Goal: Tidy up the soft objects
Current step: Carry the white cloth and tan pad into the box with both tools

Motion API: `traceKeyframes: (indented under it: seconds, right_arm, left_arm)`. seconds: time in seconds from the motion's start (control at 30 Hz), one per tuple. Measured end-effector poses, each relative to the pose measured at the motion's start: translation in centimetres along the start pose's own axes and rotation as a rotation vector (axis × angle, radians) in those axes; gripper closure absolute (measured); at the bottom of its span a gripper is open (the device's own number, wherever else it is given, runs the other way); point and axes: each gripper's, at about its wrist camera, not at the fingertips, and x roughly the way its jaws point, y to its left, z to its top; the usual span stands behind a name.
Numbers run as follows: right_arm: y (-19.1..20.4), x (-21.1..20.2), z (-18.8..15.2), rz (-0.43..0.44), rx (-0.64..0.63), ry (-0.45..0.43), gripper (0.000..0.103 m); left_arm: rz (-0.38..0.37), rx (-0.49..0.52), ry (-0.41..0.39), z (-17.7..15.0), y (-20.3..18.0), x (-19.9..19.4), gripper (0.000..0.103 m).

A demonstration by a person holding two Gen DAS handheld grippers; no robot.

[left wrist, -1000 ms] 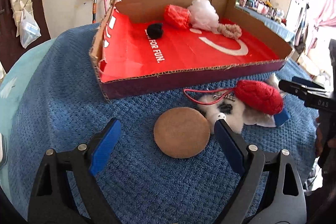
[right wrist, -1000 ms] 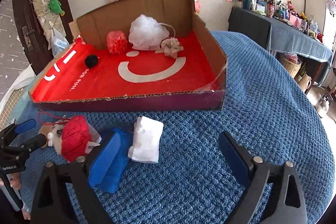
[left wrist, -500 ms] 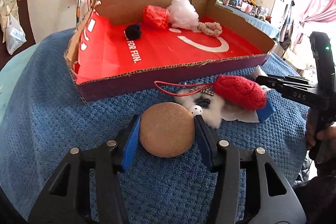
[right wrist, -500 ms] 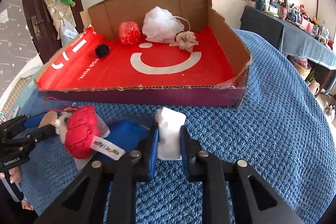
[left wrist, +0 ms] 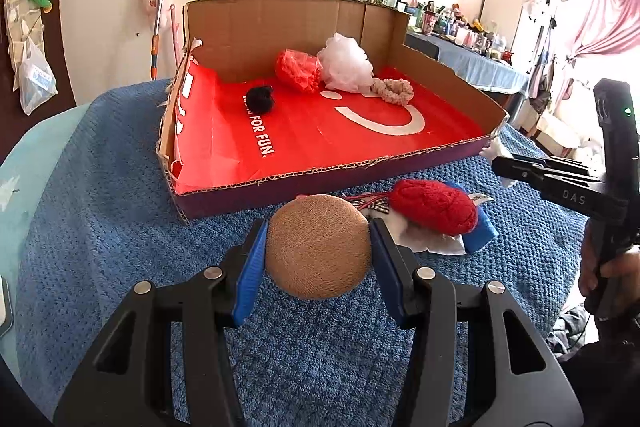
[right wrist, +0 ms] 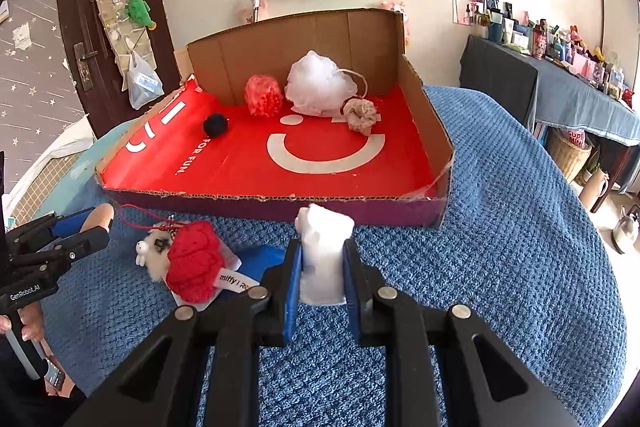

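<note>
Since one second ago both grippers have changed from wide open to closed on something, and both things now seem raised off the blue blanket (left wrist: pixel 100 227). The left gripper (left wrist: pixel 318 247) pinches the round tan sponge pad (left wrist: pixel 318 247) by its two sides between the blue pads; half a second ago it lay flat on the blanket, and now its face is turned up toward the camera. The right gripper (right wrist: pixel 322 267) is pressed tight on a white folded cloth (right wrist: pixel 323 255), which stands upright between the jaws, its top just in front of the near wall of the cardboard box (right wrist: pixel 272 203). I judge that the two picks are done and the carrying into the box comes next. Both tools point at about 12 o'clock toward the box, held low and nearly level. In the box, at its far end, already lie a black pom-pom (right wrist: pixel 216 125), a red mesh ball (right wrist: pixel 264 101), a white bath pouf (right wrist: pixel 322 89) and a beige scrunchie (right wrist: pixel 360 115). On the blanket remains a red knitted plush (right wrist: pixel 194 267) with a small white toy, at 9 o'clock from the right gripper.
</note>
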Motion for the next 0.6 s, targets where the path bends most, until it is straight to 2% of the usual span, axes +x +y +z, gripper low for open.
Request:
traceKeyframes:
  seconds: [0.6]
  right_arm:
    - [0.6,-1.0,2.0,0.020,-0.021,-0.056,0.081]
  left_arm:
    - [-0.006,0.031,-0.047,1.6,-0.7,-1.5,0.055]
